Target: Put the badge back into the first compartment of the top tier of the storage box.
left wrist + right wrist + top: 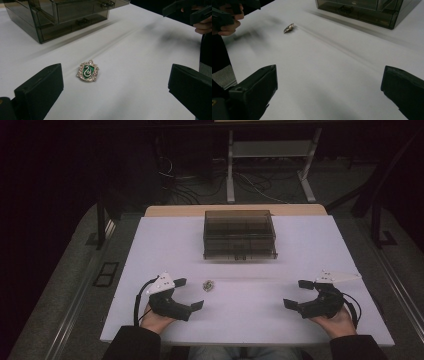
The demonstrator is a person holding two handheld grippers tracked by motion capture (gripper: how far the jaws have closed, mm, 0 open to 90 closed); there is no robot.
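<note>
A small silver-rimmed shield-shaped brooch with a green enamel centre (87,71) lies flat on the white rectangular surface (250,320), a little left of the middle and nearer the person's edge than the far edge. It sits face up and alone, so it can be taken from either side without anything in the way.

The left gripper (188,293) rests near the front-left part of the surface with its 2 black fingers (41,87) released and spread wide. In the left gripper view the brooch lies just ahead of them, closer to the left finger and touching neither. That pose looks like a line-up for a pick: fingers wide to straddle a thin, flat piece.

The right gripper (296,293) sits near the front-right part, well apart from the brooch, its fingers (257,87) also released and holding nothing. It seems parked to leave room for the left one.

A smoke-tinted transparent plastic drawer box (239,234) stands at the middle of the far edge, with its drawer fronts and small handles towards the person. Its drawers appear shut. It is probably where the brooch is meant to go, within reach of both grippers.
</note>
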